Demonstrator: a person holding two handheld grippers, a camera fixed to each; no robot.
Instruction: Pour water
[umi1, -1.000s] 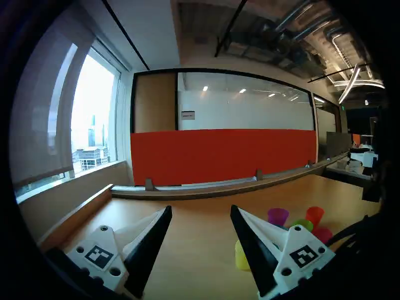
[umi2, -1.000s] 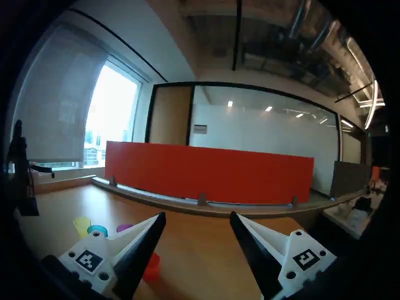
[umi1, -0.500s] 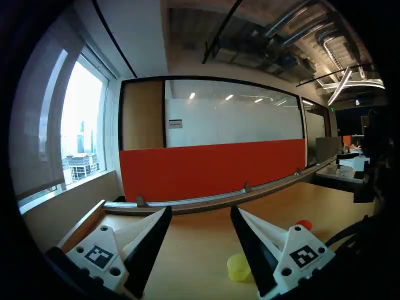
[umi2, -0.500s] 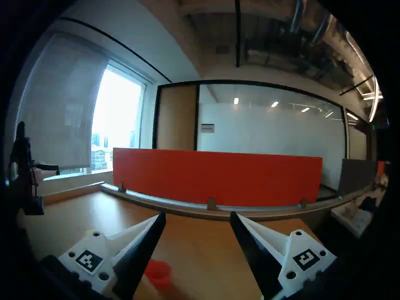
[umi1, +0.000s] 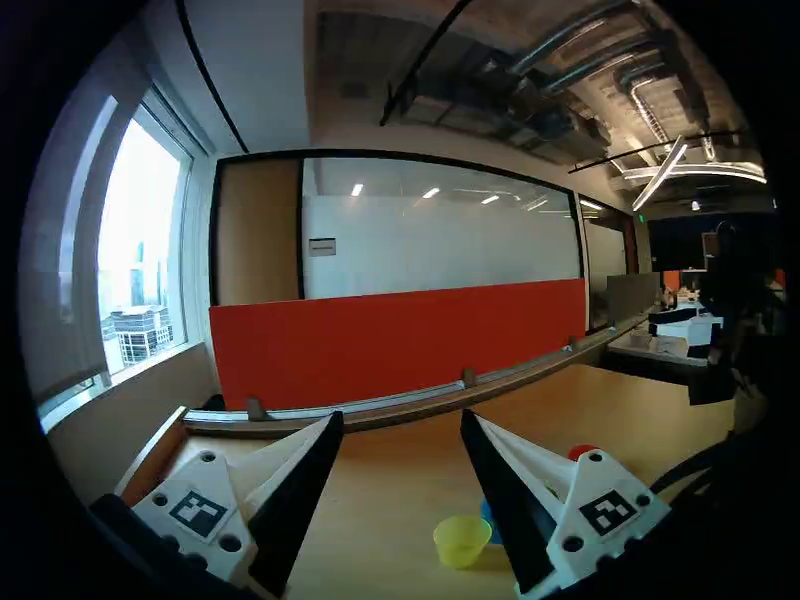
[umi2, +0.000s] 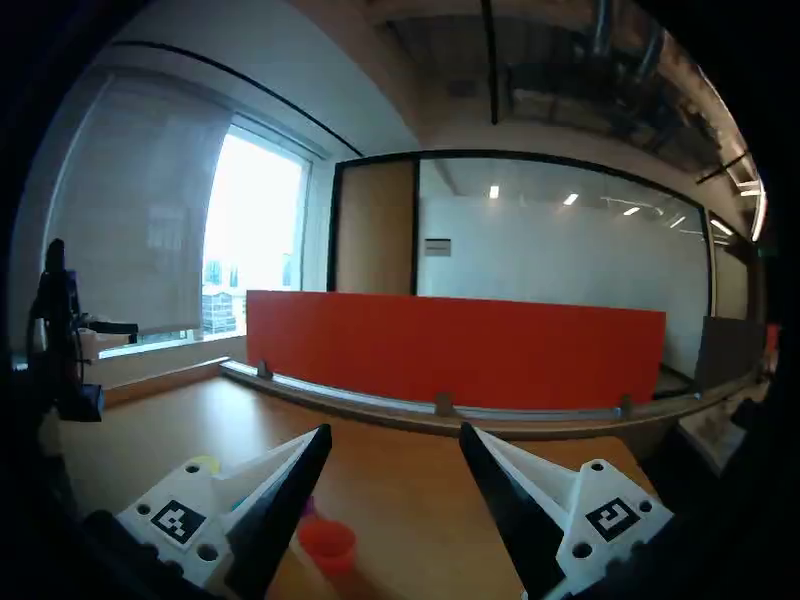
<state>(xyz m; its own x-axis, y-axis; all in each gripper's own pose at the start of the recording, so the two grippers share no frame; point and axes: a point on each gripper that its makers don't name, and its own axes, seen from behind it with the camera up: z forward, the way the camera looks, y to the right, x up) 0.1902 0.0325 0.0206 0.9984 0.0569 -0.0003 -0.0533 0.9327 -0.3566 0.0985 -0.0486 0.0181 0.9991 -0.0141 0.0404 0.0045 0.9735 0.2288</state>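
Observation:
My left gripper (umi1: 400, 418) hangs open above the wooden table (umi1: 400, 480) with nothing between its fingers. Just beneath its right finger stands a small yellow cup (umi1: 462, 541), with a blue cup (umi1: 489, 518) partly hidden behind that finger and a red cup (umi1: 580, 452) farther right. My right gripper (umi2: 394, 430) is open too and holds nothing. A red cup (umi2: 328, 543) stands low by its left finger, next to a purple edge (umi2: 308, 507) and a yellow rim (umi2: 204, 464). At the far left of the right gripper view is the other gripper (umi2: 58, 350).
An orange partition (umi1: 400, 335) with a metal rail runs along the table's far edge. Windows (umi1: 135, 270) line the left wall. A neighbouring desk with clutter (umi1: 680, 335) sits at the right, and the dark other gripper (umi1: 725, 350) stands at that edge.
Both views have tipped up and swung. The cluster of cups slid low in the left gripper view. The red cup came between the right gripper's fingers. Both grippers stayed open.

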